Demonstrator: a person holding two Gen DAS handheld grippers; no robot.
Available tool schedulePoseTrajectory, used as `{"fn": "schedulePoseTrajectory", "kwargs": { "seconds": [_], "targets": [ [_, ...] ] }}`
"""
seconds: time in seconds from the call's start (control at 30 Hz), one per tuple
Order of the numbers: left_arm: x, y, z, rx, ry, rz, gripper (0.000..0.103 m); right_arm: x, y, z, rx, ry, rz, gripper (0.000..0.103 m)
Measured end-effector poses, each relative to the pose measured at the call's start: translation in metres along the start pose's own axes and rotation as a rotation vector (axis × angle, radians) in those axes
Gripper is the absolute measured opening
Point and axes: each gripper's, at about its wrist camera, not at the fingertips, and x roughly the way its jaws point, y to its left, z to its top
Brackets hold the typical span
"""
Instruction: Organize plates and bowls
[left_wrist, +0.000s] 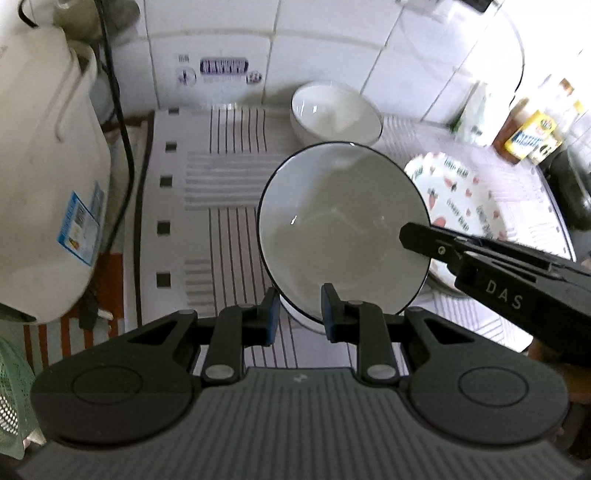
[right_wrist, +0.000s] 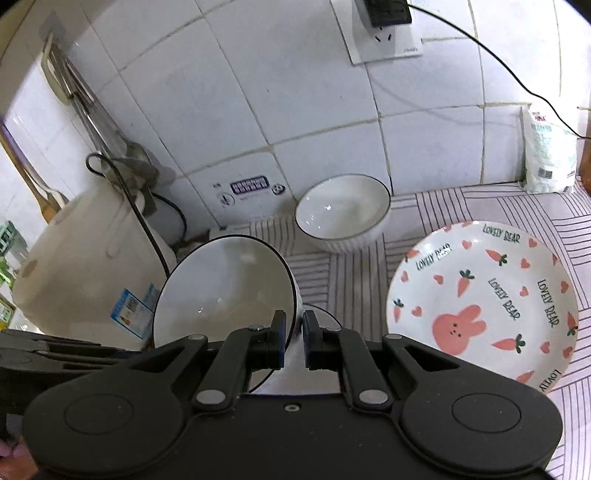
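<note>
A white bowl with a thin dark rim is tilted up above the striped mat, its inside facing the cameras. My left gripper is shut on its lower edge. From the right, the right gripper grips the bowl's rim. In the right wrist view the same bowl sits left of centre, with my right gripper shut on its rim. A second white bowl stands upright by the tiled wall. A plate printed with a pink rabbit and carrots lies to the right.
A large white appliance with a black cord stands close on the left. Bottles and jars crowd the far right corner, and a white bag leans on the wall. A green basket is at the lower left.
</note>
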Motion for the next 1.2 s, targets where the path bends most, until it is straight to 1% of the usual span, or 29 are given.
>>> {"fn": "schedulePoseTrajectory", "kwargs": {
  "seconds": [0.17,0.27,0.37,0.53,0.63,0.83,0.93,1.03,1.1,1.2],
  "targets": [
    [0.017,-0.005,0.001,0.014,0.065,0.022,0.022,0.007,-0.001,-0.006,-0.057,0.031,-0.019,0.013],
    [0.025,-0.007,0.002,-0.004,0.103,0.036,0.022,0.012,-0.004,-0.009,-0.087,0.062,-0.031,0.013],
    [0.033,-0.008,0.003,-0.040,0.150,0.056,0.022,0.015,-0.004,-0.008,-0.120,0.080,-0.025,0.013],
    [0.042,-0.011,0.007,-0.037,0.194,0.083,0.022,0.026,0.003,-0.006,-0.197,0.149,-0.063,0.012],
    [0.044,-0.012,0.011,-0.030,0.197,0.090,0.022,0.029,0.003,-0.004,-0.199,0.151,-0.074,0.012],
    [0.054,-0.013,0.010,-0.041,0.218,0.098,0.023,0.039,0.016,-0.008,-0.350,0.183,-0.145,0.012],
    [0.058,-0.012,0.008,-0.057,0.224,0.087,0.023,0.043,0.017,-0.009,-0.381,0.199,-0.149,0.013],
    [0.057,-0.016,0.008,-0.044,0.216,0.089,0.024,0.044,0.016,-0.011,-0.414,0.195,-0.156,0.013],
    [0.055,-0.018,0.009,-0.028,0.222,0.091,0.029,0.045,0.014,-0.012,-0.432,0.196,-0.143,0.014],
    [0.043,-0.016,0.011,-0.011,0.212,0.072,0.034,0.041,0.006,-0.005,-0.416,0.214,-0.075,0.018]
  ]
}}
